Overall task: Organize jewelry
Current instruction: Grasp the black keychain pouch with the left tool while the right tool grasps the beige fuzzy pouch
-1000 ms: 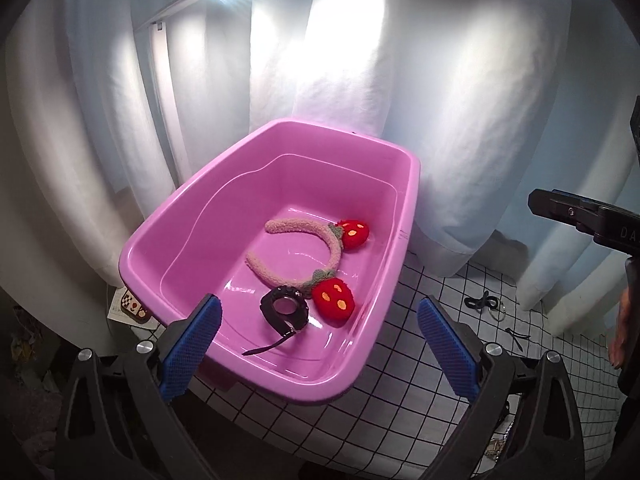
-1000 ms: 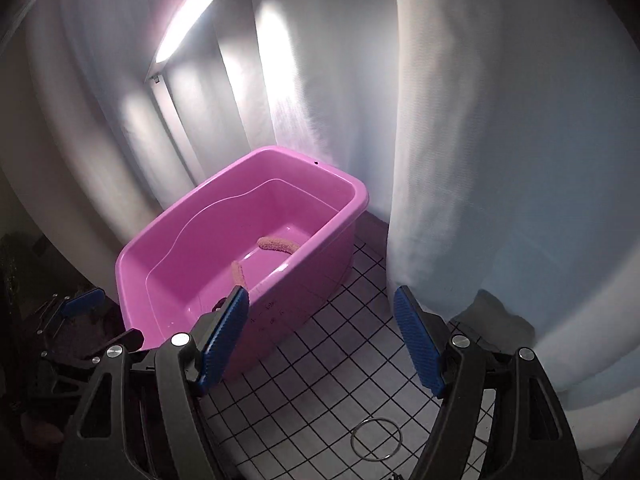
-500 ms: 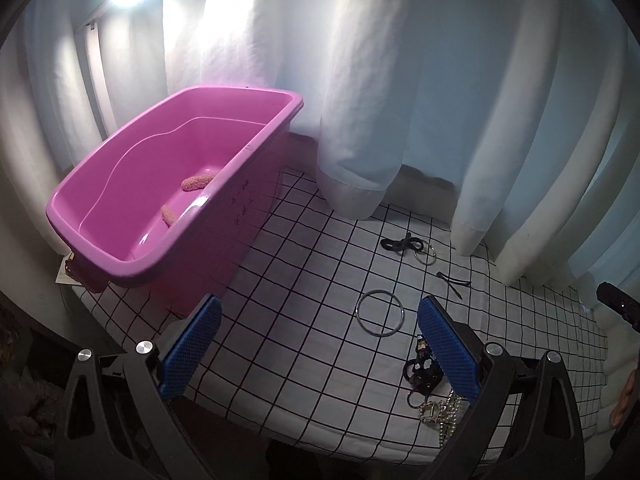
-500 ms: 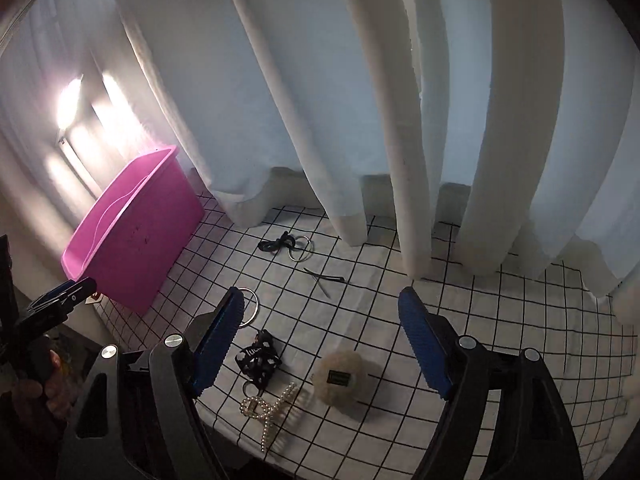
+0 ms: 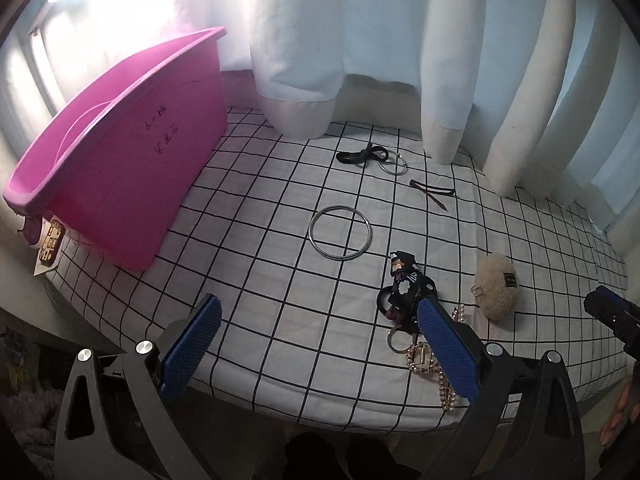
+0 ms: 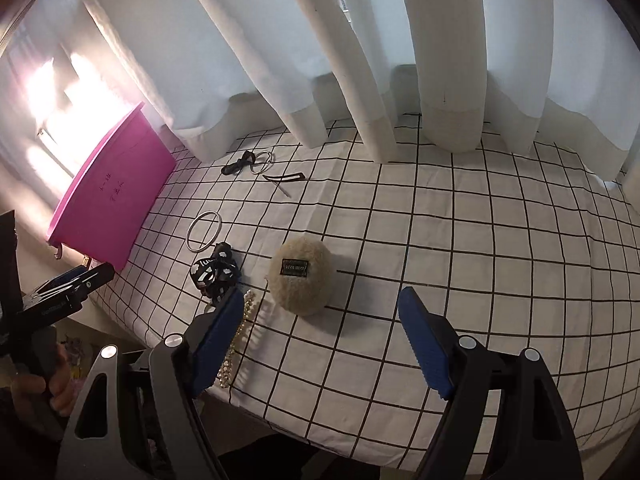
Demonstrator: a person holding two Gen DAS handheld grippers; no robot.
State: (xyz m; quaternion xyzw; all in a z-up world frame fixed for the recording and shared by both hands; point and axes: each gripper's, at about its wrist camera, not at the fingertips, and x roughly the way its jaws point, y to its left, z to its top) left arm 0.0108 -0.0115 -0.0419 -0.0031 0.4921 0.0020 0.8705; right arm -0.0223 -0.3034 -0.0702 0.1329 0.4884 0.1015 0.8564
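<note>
A pink tub (image 5: pixel 120 152) stands at the left of the checked cloth; it also shows in the right wrist view (image 6: pixel 108 204). On the cloth lie a silver bangle (image 5: pixel 340 237), a black patterned scrunchie (image 5: pixel 406 284), a fluffy beige clip (image 5: pixel 498 286), a pearl claw clip (image 5: pixel 434 368), a black bow with thin rings (image 5: pixel 368 158) and a hairpin (image 5: pixel 432 194). My left gripper (image 5: pixel 320 344) is open and empty above the front edge. My right gripper (image 6: pixel 324 340) is open and empty, just in front of the beige clip (image 6: pixel 301 276).
White curtains (image 6: pixel 360 60) hang along the back of the table. The table's front edge (image 5: pixel 320 420) runs just under both grippers. A small patterned card (image 5: pixel 50 246) lies beside the tub at far left.
Both grippers have swung right, away from the pink tub, and lowered toward the items on the cloth. Both stay open and empty.
</note>
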